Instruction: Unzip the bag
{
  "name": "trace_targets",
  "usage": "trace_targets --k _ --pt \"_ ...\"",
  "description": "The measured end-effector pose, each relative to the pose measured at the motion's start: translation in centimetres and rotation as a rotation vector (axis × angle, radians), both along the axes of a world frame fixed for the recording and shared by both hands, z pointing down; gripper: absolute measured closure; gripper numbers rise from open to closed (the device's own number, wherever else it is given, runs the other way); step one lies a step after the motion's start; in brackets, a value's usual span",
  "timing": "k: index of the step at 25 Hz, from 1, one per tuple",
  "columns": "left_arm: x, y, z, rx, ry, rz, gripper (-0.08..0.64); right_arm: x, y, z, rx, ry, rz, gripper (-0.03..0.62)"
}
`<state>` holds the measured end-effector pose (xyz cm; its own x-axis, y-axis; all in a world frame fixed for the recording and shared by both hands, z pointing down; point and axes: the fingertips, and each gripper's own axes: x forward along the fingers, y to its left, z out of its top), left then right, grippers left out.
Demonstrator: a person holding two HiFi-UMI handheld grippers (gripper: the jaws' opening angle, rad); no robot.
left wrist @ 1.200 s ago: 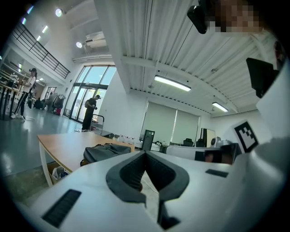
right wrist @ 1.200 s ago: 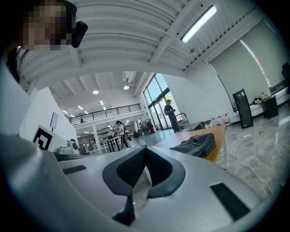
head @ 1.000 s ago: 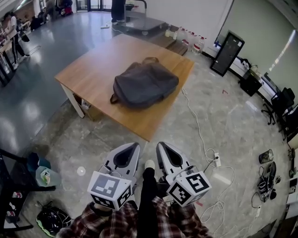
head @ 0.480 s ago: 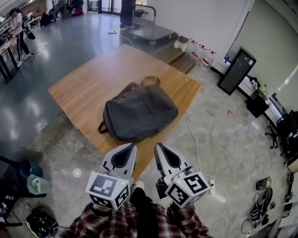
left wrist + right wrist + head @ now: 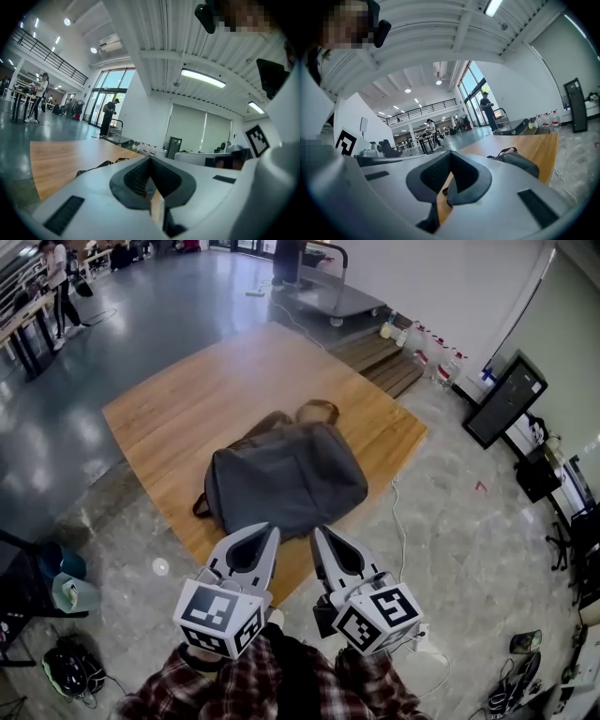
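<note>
A dark grey backpack (image 5: 286, 479) lies flat on the low wooden table (image 5: 216, 381), near its front edge, with its brown handle (image 5: 317, 412) at the far end. Both grippers are held side by side in front of me, just short of the bag. My left gripper (image 5: 271, 531) has its jaws together with nothing between them. The right gripper (image 5: 317, 532) is likewise shut and empty. In the left gripper view the bag's straps (image 5: 101, 165) peek over the left gripper (image 5: 150, 161). The right gripper view shows the bag (image 5: 513, 160) past the right gripper (image 5: 450, 155).
A white cable (image 5: 401, 521) runs over the stone floor right of the table. A black panel (image 5: 504, 399) leans at the far right, with water bottles (image 5: 422, 338) and a flat trolley (image 5: 328, 296) beyond the table. Shoes (image 5: 66, 671) and a cup (image 5: 70, 592) lie at my lower left.
I have come closer to the table, so the bag now lies just beyond the gripper tips. Both grippers kept their pose and stayed shut.
</note>
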<state>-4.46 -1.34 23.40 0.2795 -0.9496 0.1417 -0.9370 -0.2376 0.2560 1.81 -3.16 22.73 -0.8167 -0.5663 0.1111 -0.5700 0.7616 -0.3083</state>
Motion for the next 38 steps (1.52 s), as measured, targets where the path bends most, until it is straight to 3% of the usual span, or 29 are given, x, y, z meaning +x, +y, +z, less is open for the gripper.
trace_targets --k 11,16,27,31,38 --pt "-0.5 -4.7 2.0 -0.046 -0.026 0.025 0.554 0.4 -4.2 1.4 -0.032 0.011 0.056 0.584" --pt "-0.2 -6.5 5.2 -0.113 -0.033 0.052 0.554 0.9 -5.6 3.8 -0.076 0.038 0.082 0.584" --pt "-0.1 -11.3 19.9 -0.381 -0.084 0.116 0.554 1.4 -7.7 18.4 -0.296 0.197 0.127 0.584" --pt "-0.3 -12.3 26.2 -0.529 -0.126 0.125 0.554 2.3 -7.6 24.1 -0.363 0.298 0.139 0.584" --pt "-0.4 -13.3 29.4 -0.660 -0.121 0.117 0.554 3.0 -7.9 29.4 -0.365 0.503 0.101 0.584"
